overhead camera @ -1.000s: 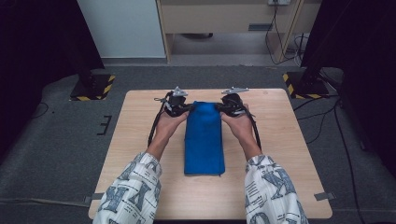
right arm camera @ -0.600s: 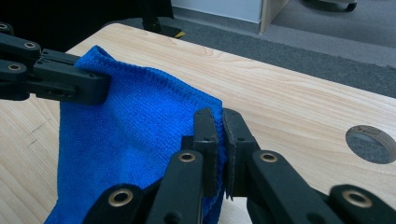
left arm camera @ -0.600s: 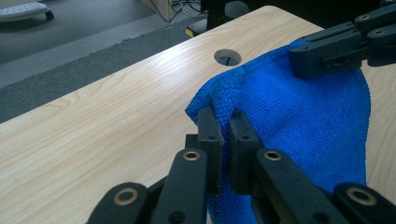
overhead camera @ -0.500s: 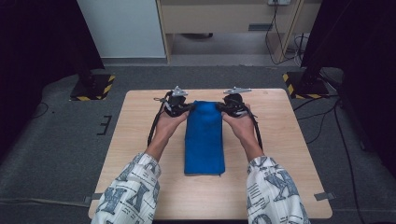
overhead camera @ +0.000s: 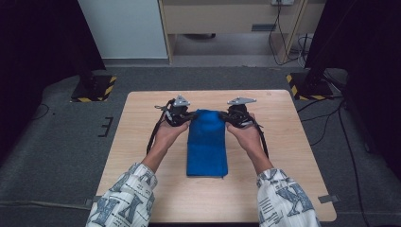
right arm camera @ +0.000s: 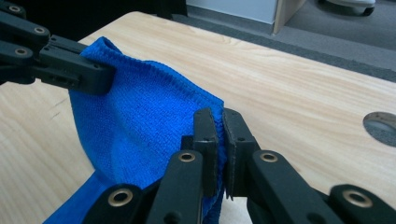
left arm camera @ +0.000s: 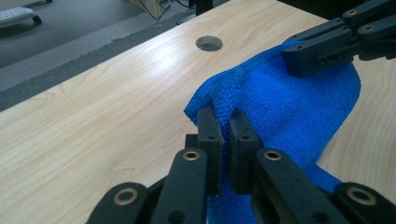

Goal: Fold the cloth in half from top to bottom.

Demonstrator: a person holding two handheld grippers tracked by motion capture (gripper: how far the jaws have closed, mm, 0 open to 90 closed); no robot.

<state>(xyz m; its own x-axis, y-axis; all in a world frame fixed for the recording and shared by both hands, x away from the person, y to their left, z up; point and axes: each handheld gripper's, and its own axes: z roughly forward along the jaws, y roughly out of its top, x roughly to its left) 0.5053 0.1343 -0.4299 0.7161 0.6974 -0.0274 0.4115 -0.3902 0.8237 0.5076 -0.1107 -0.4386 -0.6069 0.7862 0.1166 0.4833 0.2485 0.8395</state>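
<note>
A blue cloth point(overhead camera: 206, 144) lies lengthwise in the middle of the wooden table point(overhead camera: 142, 142), folded into a long strip. Its far end is lifted off the wood and sags between the two grippers. My left gripper point(overhead camera: 185, 116) is shut on the far left corner of the cloth point(left arm camera: 261, 100), the jaws point(left arm camera: 223, 122) pinching the edge. My right gripper point(overhead camera: 228, 117) is shut on the far right corner of the cloth point(right arm camera: 144, 121), pinched at the hem point(right arm camera: 219, 122). Each gripper view also shows the other gripper's jaws on the cloth.
The table has round cable holes point(left arm camera: 208, 43) near its far corners point(right arm camera: 382, 122). Grey carpet surrounds the table. Black stands with yellow-black striped bases point(overhead camera: 94, 87) sit at the far left and far right point(overhead camera: 307, 85). A wooden cabinet point(overhead camera: 227, 19) stands behind.
Both grippers have drawn slightly toward the person with the far end of the cloth lifted; the near part of the cloth stays flat.
</note>
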